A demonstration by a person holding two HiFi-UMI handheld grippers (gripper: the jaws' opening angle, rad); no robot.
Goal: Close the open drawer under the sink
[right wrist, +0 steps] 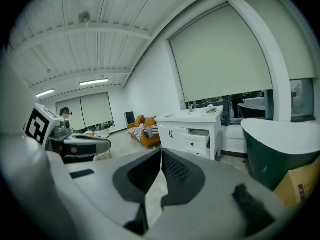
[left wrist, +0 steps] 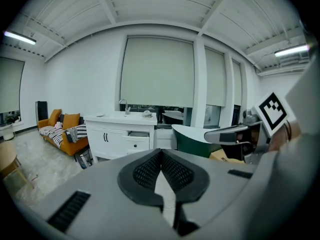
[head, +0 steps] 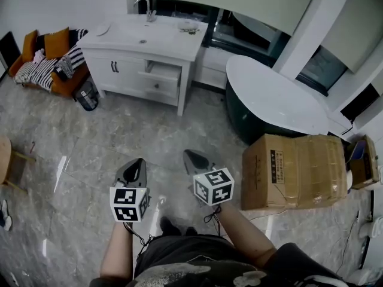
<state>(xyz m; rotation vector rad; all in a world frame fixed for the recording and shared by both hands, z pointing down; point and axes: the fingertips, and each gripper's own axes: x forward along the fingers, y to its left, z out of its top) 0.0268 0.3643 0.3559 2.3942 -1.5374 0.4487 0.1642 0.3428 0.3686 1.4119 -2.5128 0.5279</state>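
Note:
A white vanity [head: 143,46] with a sink and tap stands against the far wall. Its upper right drawer [head: 163,72] is pulled out a little; the same drawer [left wrist: 138,135] shows in the left gripper view, and the drawer [right wrist: 200,134] in the right gripper view. My left gripper [head: 136,164] and right gripper [head: 190,155] hang side by side over the floor, far short of the vanity. Both have their jaw tips together and hold nothing. In their own views the left gripper [left wrist: 161,153] and right gripper [right wrist: 161,151] point toward the vanity.
A dark green bathtub [head: 272,100] with a white rim stands right of the vanity. A cardboard box [head: 293,169] lies on the floor at my right. An orange sofa [head: 51,61] is at the far left, with a small bin [head: 88,95] beside the vanity.

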